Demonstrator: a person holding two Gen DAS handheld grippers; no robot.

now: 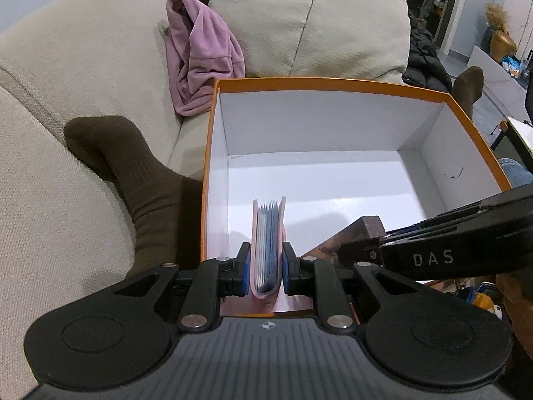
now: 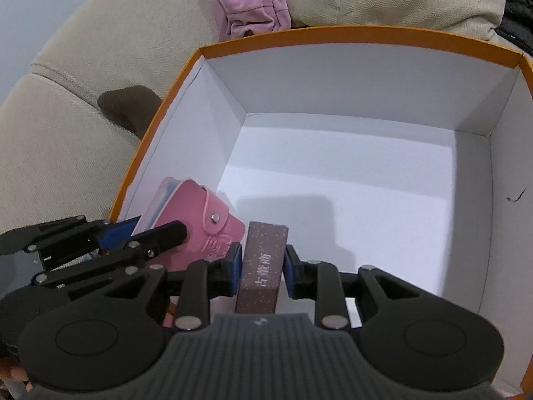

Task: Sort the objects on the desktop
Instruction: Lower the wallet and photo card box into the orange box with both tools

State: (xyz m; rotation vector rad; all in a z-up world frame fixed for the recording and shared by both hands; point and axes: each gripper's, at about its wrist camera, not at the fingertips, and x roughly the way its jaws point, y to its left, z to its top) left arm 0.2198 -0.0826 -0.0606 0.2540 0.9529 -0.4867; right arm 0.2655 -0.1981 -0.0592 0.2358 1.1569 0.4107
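The left gripper (image 1: 266, 271) has its jaws clenched on a pink card holder (image 1: 268, 250), spine nearest the camera and the blue-edged card sleeves fanning upward between the covers; in the right wrist view the same holder (image 2: 203, 230) shows its snap flap and sits low inside the near left corner of the box. Just beside it, the right gripper (image 2: 261, 268) grasps a slim brown speckled box (image 2: 263, 260) with pale characters printed along its narrow face; its blue pads stand against both long sides. Both items hang inside the open orange box (image 2: 349, 38), over its white floor near the front wall, and whether either touches the floor cannot be told. The box rests on a beige sofa (image 1: 66, 66). To its left lies a person's foot in a dark brown sock (image 1: 133, 166). Farther back, a crumpled lilac garment (image 1: 203, 53) lies against a beige cushion (image 1: 316, 16).
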